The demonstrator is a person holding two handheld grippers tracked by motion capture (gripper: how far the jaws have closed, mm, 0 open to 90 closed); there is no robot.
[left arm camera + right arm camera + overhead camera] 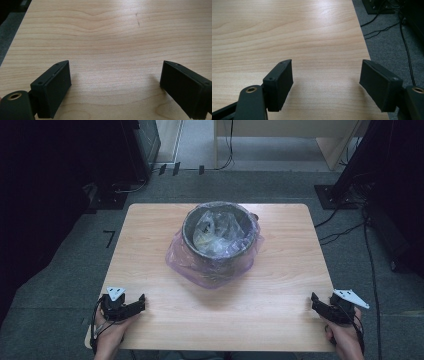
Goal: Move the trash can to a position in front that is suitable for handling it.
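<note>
Bin liner's the tricky bit: thin purple bag (186,261) draped over the dark round bucket (220,236), mid worktop (150,250), toward the far edge. I'd guess it's light, floppy and slippery, so pinch the loose skirt below the rim. Left gripper (131,306) and right gripper (320,306) sit at the near corners, fingers wide, holding nothing. Crumpled plastic inside hides the bucket's bottom.

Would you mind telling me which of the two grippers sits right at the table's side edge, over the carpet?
The right gripper: it sits at the table's right edge, grey carpet beside its jaw. The left gripper lies over wood.
</note>
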